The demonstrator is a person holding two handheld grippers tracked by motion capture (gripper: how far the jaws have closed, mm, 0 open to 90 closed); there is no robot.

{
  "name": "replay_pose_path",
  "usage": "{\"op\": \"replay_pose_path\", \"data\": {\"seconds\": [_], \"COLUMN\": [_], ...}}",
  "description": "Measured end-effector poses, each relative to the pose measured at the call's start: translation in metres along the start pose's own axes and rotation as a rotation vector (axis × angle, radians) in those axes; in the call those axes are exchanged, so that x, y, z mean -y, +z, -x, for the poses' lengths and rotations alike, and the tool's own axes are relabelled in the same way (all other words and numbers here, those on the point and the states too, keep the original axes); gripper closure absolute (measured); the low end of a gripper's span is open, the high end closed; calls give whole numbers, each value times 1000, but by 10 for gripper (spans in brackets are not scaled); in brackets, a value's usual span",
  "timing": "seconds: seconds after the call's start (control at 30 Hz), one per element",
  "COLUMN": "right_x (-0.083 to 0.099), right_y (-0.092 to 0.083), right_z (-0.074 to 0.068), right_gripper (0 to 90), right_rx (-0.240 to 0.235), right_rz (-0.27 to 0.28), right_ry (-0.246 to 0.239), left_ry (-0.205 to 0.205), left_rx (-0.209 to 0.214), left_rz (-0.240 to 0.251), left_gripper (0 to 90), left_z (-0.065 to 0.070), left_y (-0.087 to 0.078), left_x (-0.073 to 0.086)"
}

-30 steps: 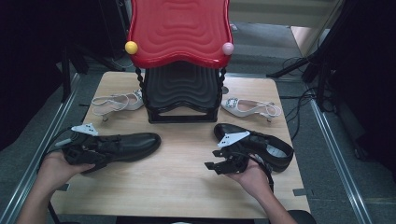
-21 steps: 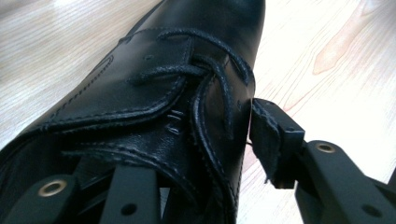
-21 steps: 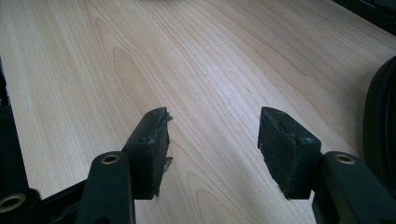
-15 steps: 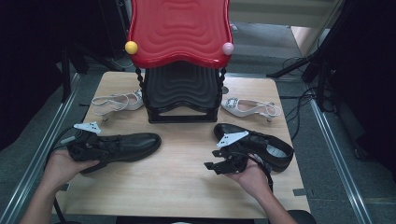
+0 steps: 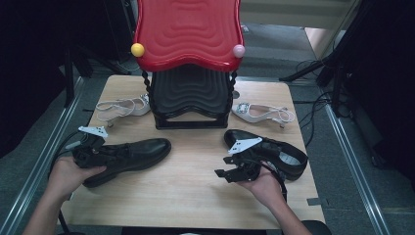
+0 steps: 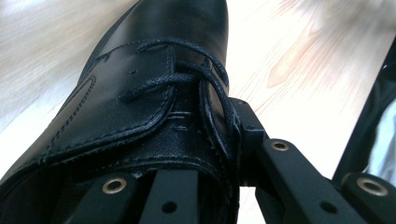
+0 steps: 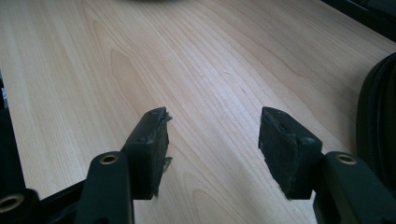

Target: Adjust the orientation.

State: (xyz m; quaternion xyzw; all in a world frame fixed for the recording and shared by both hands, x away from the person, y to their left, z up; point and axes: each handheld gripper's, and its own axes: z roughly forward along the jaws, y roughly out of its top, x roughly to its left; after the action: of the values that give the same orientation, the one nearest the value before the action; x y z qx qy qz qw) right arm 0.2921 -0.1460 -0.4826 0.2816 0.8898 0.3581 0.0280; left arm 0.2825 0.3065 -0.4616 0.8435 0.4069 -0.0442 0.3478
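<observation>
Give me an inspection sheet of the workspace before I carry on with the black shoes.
Surface: wooden table, bare at the front.
Job's things: left black shoe and right black shoe lie on it.
Clutter: two pale heeled sandals flank the red-and-black rack.
Grippers: left gripper has just been closing on the left shoe's collar; right gripper open over bare wood.
Cables: black leads on the floor at the right.
Surroundings: grey floor, dark equipment.

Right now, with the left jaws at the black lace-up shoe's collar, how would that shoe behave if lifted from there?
The black lace-up shoe would probably hang toe-down, since the left gripper, whose jaws have just been closing, grips its heel end. Its leather upper looks firm, so little sagging. The polished surface may slip somewhat.
</observation>
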Motion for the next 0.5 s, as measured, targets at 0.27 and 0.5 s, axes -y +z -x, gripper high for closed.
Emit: {"op": "replay_pose_path", "data": {"seconds": [0.27,0.5], "right_x": [1,3], "right_y": [-2,-6], "right_z": [0,1], "right_gripper": [431,428], "right_rx": [5,11], "right_rz": [5,17], "right_ry": [4,12], "left_ry": [40,71], "left_rx": [22,62], "left_rz": [18,1], "left_gripper": [819,821], "left_z": [27,41], "left_y": [16,39], "left_x": [-25,-48]}}
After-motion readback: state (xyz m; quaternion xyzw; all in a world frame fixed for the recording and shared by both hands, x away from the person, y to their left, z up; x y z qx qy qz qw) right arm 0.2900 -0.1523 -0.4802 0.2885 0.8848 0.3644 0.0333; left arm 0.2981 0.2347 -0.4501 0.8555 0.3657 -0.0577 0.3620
